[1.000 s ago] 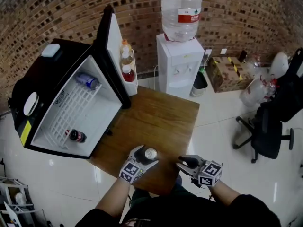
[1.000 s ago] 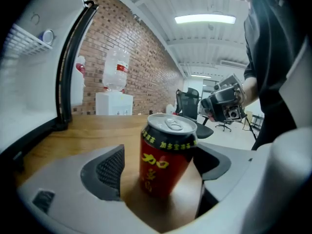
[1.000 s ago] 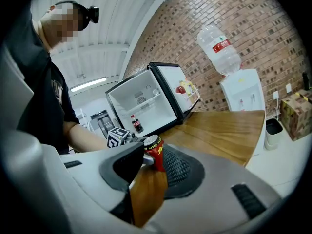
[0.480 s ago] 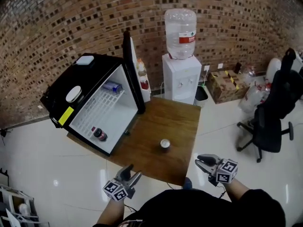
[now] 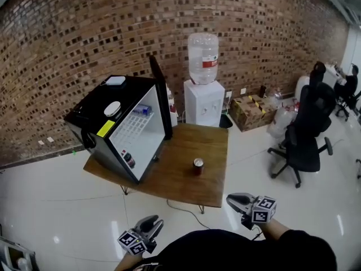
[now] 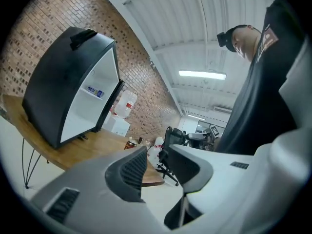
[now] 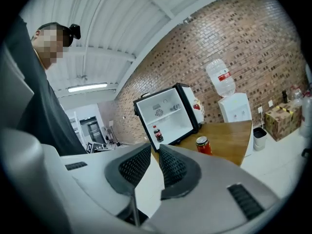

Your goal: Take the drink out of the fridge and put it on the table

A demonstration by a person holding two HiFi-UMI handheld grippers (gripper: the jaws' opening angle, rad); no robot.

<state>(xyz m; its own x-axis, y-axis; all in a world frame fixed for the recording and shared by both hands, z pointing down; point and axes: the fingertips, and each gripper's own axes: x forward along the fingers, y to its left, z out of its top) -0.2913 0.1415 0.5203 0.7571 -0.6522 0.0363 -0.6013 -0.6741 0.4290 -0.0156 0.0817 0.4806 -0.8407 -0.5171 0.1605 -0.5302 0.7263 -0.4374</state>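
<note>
The red drink can (image 5: 198, 166) stands upright on the wooden table (image 5: 169, 184), on its own, in front of the black mini fridge (image 5: 107, 114) whose door hangs open. A dark bottle (image 5: 128, 159) stands on the fridge floor and a blue can (image 5: 142, 110) lies on its shelf. My left gripper (image 5: 154, 224) and right gripper (image 5: 230, 199) are held low, well short of the table's near edge. Both pairs of jaws are closing with nothing between them. From the right gripper view the can (image 7: 203, 145) and fridge (image 7: 165, 113) lie beyond the gripper (image 7: 155, 149).
A white water dispenser (image 5: 203, 97) stands behind the table. Bottles fill the fridge door shelf (image 5: 171, 105). A black office chair (image 5: 302, 134) and a cardboard box (image 5: 251, 109) sit to the right on the glossy white floor. A brick wall closes the back.
The left gripper has let go of the can and left it on the table. Both grippers have drawn back from the table, their jaws narrower. The view has pulled away and widened.
</note>
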